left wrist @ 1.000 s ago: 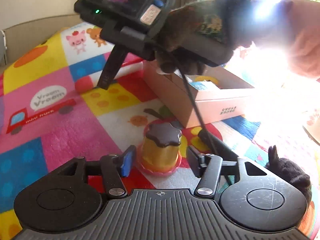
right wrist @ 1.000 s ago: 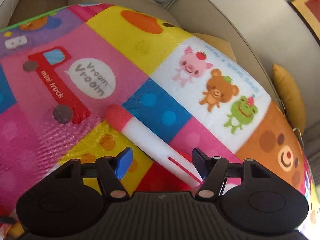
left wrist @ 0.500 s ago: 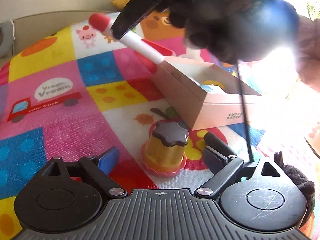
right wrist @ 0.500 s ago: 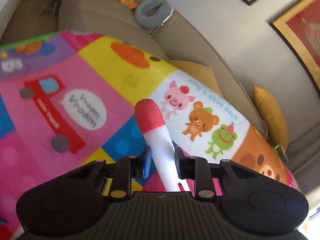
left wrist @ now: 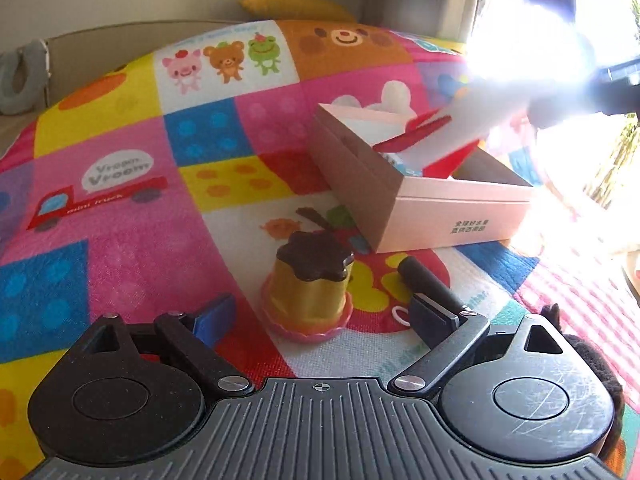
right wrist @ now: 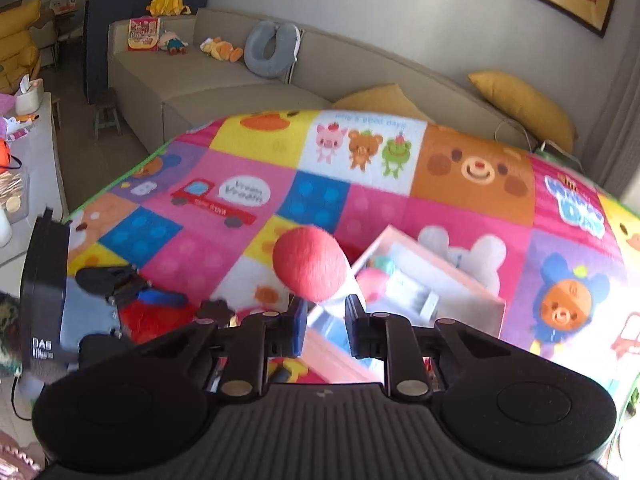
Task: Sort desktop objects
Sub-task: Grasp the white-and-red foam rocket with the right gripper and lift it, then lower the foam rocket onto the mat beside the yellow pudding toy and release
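My right gripper (right wrist: 326,322) is shut on a white toy rocket with a red foam tip (right wrist: 309,264) and holds it in the air above the open pink box (right wrist: 424,280). In the left wrist view the rocket's red fins (left wrist: 416,136) hang over the box (left wrist: 452,216), with glare hiding the right gripper. My left gripper (left wrist: 320,316) is open and low over the mat, its fingers either side of a yellow pudding toy with a dark brown top (left wrist: 310,288). A black cylinder (left wrist: 424,280) lies by the right finger.
A colourful patchwork play mat (left wrist: 120,208) covers the surface. The box holds several small toys (right wrist: 376,276). A beige sofa (right wrist: 200,80) with cushions stands behind the mat. Strong sunlight washes out the right of the left wrist view.
My right gripper closed on the rocket, lifted it off the mat and carried it over the box. My left gripper opened wider around the pudding toy.
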Demonstrator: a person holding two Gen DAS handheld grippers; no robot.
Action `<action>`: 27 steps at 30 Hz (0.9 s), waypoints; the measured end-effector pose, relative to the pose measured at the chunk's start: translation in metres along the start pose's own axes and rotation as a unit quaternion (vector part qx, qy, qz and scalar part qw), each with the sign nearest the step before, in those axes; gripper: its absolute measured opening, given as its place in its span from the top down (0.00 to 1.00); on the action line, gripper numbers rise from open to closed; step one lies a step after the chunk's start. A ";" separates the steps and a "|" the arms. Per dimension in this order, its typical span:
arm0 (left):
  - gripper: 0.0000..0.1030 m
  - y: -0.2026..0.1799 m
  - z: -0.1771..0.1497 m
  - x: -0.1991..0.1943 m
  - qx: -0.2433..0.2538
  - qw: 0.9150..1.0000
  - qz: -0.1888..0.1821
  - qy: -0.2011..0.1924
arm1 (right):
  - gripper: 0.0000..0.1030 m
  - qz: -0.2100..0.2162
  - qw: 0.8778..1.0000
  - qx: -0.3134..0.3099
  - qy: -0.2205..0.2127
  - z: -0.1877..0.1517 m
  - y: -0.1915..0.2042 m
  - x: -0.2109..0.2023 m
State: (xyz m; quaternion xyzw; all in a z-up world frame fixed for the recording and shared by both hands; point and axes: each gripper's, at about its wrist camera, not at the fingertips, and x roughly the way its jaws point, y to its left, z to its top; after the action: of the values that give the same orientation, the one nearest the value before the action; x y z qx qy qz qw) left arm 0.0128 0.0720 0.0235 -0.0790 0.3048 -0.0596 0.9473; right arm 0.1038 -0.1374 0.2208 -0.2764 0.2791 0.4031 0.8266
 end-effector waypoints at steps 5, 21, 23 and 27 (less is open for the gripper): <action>0.04 -0.013 0.000 0.005 0.008 1.000 0.003 0.010 | 0.72 -0.021 0.999 0.037 0.033 -0.063 -0.006 0.002; 0.00 -0.020 -0.001 0.012 0.020 0.999 0.028 0.023 | 0.51 -0.074 0.996 0.032 -0.038 -0.090 0.000 0.029; 0.00 -0.020 -0.001 0.012 0.020 0.999 0.027 0.023 | 0.55 -0.055 0.997 0.042 -0.039 -0.077 0.003 0.044; 0.00 -0.019 -0.002 0.011 0.016 0.999 0.032 0.022 | 0.77 -0.012 0.999 0.044 -0.028 -0.063 0.013 0.069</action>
State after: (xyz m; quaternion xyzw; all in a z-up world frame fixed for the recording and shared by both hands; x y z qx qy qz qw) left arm 0.0190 0.0516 0.0196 -0.0530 0.3266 -0.0354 0.9430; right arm 0.1134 -0.1383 0.1272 -0.2315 0.2697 0.3878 0.8505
